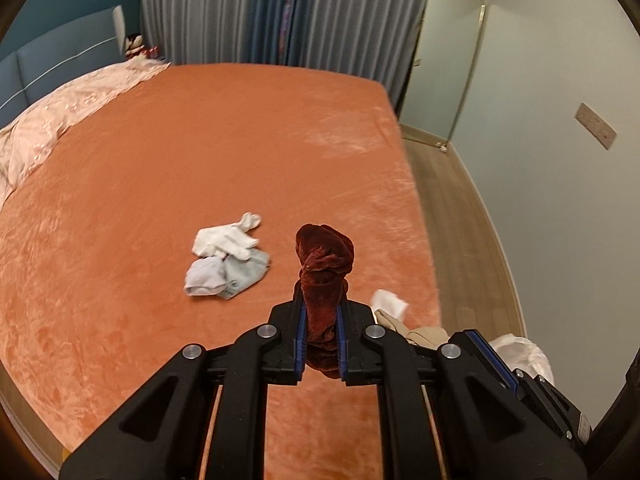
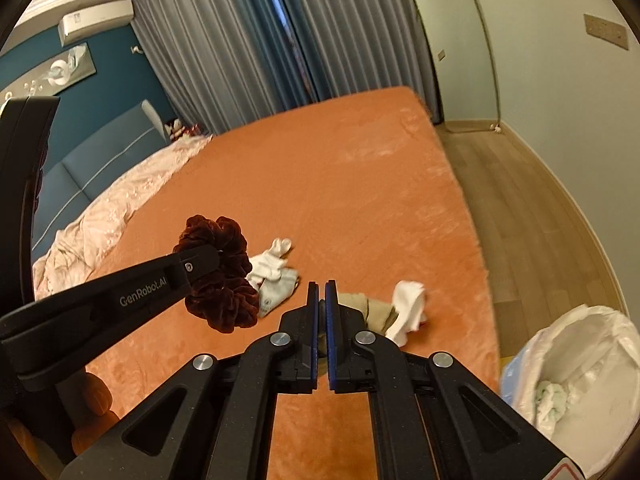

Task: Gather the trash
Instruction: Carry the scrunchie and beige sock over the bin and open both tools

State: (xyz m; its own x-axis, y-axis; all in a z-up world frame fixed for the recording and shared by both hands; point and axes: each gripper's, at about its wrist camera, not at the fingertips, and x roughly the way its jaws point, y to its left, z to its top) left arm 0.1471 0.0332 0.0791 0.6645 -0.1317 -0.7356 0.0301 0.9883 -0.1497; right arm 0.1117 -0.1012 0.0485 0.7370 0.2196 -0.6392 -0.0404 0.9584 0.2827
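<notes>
While the left hand-held gripper [image 1: 322, 340] clamps a scrunchie [image 1: 325, 264] mid-frame above the bed [image 1: 200, 140], the right hand-held gripper [image 2: 321, 300] is pressed together, empty.

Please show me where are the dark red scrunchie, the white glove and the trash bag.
dark red scrunchie [image 1: 325, 256]: left wrist view, upper folds.
white glove [image 1: 222, 240]: left wrist view, palm.
trash bag [image 2: 600, 344]: right wrist view, white liner.

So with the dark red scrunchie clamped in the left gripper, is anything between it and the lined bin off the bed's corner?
Possibly the right gripper: it hangs shut and empty between the scrunchie in the left gripper and the bin. The socks lie lower, on the bed.
</notes>
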